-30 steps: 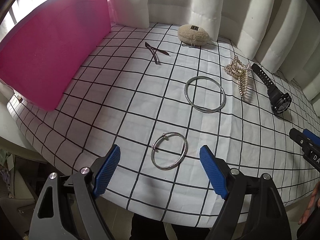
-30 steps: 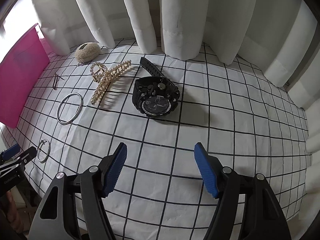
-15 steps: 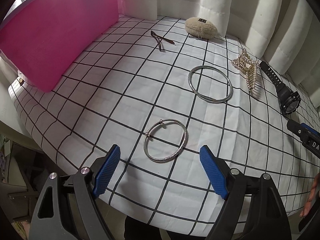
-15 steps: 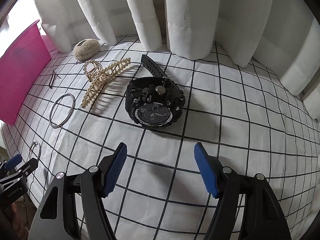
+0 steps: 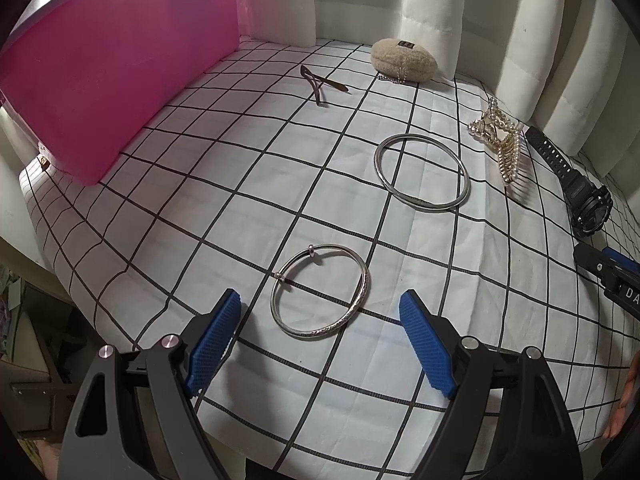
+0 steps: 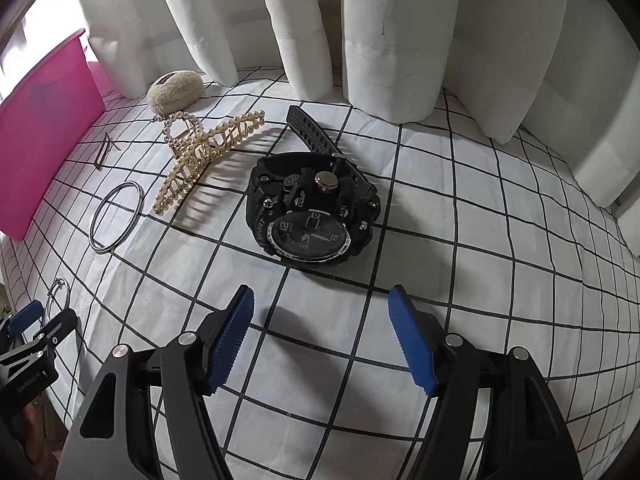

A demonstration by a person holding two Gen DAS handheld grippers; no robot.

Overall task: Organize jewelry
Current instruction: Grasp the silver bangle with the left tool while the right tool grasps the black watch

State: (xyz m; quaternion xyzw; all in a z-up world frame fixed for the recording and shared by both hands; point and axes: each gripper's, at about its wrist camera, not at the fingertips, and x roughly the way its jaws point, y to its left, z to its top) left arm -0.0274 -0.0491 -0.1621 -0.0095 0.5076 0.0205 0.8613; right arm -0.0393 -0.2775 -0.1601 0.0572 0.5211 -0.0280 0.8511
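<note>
Left tongs stand spread apart around the near edge of the small silver bangle on the checked worktop. Right tongs gape too, the black watch just beyond them, its strap's far end partly hidden.

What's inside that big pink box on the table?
That cannot be told. Both views show only the outer wall of the pink box; its opening faces away, so the inside is hidden. The jewelry in view, like the small bracelet, lies on the checked cloth.
</note>
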